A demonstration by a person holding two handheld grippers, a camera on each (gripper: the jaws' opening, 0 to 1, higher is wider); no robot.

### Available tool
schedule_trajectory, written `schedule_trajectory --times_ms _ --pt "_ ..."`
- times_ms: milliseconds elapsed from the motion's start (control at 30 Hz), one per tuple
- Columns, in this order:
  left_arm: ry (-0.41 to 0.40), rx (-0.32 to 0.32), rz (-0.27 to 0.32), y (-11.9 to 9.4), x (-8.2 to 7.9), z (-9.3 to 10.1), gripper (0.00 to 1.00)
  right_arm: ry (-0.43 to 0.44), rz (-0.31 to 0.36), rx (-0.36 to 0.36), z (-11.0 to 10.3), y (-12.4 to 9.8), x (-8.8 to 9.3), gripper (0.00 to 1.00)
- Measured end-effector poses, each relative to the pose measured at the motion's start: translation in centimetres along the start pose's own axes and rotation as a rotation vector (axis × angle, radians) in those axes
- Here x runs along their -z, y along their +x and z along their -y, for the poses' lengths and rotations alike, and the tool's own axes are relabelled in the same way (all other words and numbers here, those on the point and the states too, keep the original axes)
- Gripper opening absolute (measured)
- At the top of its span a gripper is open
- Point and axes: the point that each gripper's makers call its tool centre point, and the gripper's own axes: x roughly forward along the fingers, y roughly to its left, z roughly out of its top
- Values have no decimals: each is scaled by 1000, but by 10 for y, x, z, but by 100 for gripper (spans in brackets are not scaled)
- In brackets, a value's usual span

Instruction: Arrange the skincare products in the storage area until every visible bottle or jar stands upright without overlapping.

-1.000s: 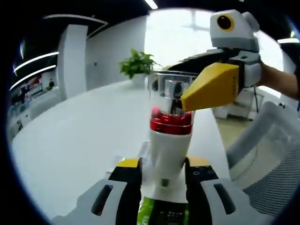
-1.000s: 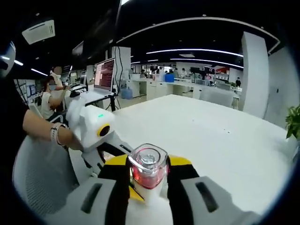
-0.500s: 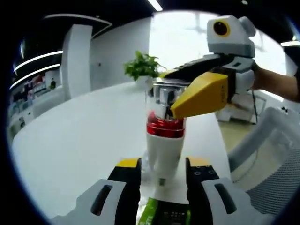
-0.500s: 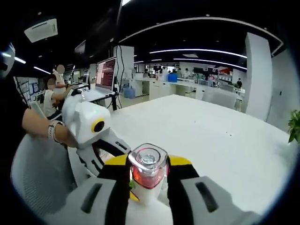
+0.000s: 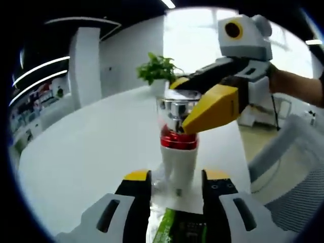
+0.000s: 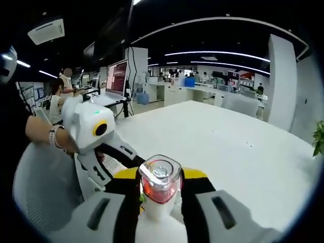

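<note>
Between both grippers, a white bottle [image 5: 178,159] hangs above the white table [image 5: 86,167].
Left gripper view: the right gripper [image 5: 195,104] clamps the clear cap; the left gripper [image 5: 176,188] now sits lower, its grip uncertain. Right gripper view: bottle [image 6: 159,185] still pinched, not yet stood down.

Tall skincare bottle [image 5: 178,164]: I log a white body, glossy red collar and clear silver-glinting cap. Same bottle, right gripper view [image 6: 159,188]: I see a pink-red glow under the clear cap. Right gripper [image 5: 188,112]: I record yellow and black jaws, white housing. Left gripper [image 5: 175,186]: I note black jaws, yellow tips, pale grey shells. Large smooth table [image 5: 86,152]: plain white. Leafy potted plant [image 5: 158,69] at far table edge: green.
</note>
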Motion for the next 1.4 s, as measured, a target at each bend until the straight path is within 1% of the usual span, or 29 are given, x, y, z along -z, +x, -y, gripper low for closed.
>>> schedule_trajectory --times_ms 67,167,267,400,467,567,633,700,767,933,967,1000,1033,1067,1100,1233,1267,1400 --pt "-12 -2 9 -6 -4 -1 39 6 6 4 0 0 0 31" --pt "-48 -12 27 -17 -9 -7 42 43 26 6 2 -1 -1 32" --pt "-70 -22 33 -28 -12 -11 47 46 28 12 2 -2 -1 34" --pt "-73 -32 37 -44 -15 -14 52 69 51 14 4 -7 -4 35" --pt "-68 -44 44 -52 -18 -17 52 87 62 9 1 -8 -7 35" --pt "-64 -60 53 -64 -20 -18 53 81 65 13 -1 -11 -9 36" --pt "-58 -65 56 -71 -21 -19 56 86 72 12 -2 -12 -11 37" --pt "-51 -80 60 -76 -21 -20 60 104 96 16 -1 -13 -14 39" --pt "-39 -86 46 -80 -19 -21 60 143 107 15 0 -14 -14 43" --pt "-28 -112 36 -93 -16 -24 65 146 101 30 -2 -19 -13 48" --pt "-22 -114 29 -95 -14 -24 65 148 97 33 -3 -20 -13 49" --pt "-16 -120 9 -97 -10 -25 66 146 94 36 -4 -21 -12 51" --pt "-17 -122 -6 -99 -7 -25 66 127 90 44 -6 -22 -11 53" --pt "-21 -127 -11 -101 -4 -26 66 115 86 51 -6 -22 -10 58" --pt "-27 -130 -16 -102 -2 -26 66 97 63 52 -8 -22 -7 60" --pt "-55 -141 -29 -111 6 -25 71 92 43 45 -15 -23 -2 65" --pt "-62 -145 -32 -113 7 -26 72 93 39 45 -17 -23 -1 68" --pt "-84 -149 -80 -123 17 -24 77 96 28 63 -17 -26 2 75"
